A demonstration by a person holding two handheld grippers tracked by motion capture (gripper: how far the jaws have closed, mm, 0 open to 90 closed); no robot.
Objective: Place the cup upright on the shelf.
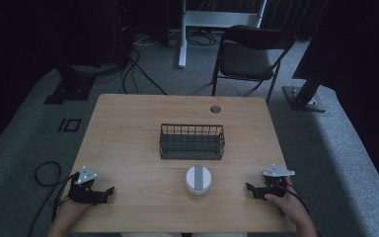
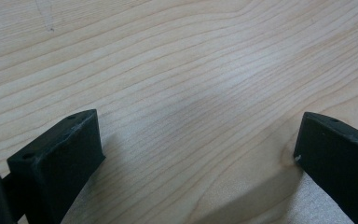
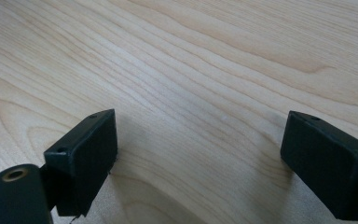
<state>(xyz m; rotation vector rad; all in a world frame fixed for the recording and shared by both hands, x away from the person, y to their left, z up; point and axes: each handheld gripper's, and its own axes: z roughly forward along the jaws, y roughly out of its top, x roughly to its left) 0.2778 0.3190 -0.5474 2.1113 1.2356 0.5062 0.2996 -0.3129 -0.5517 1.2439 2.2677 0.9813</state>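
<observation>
Jar (image 1: 198, 181) sitting between left gripper (image 1: 109, 191) and right gripper (image 1: 249, 188), both resting wide-jawed on table (image 1: 128, 128); wire basket (image 1: 192, 141) standing behind jar

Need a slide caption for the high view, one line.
Both open grippers, left gripper and right gripper, rest either side of a white lidded jar before a dark wire basket.

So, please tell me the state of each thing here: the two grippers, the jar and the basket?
Left gripper: open, resting on the table, holding nothing.
Right gripper: open, on the table, holding nothing.
Jar: upright, lid on, untouched.
Wire basket: upright, empty.
</observation>
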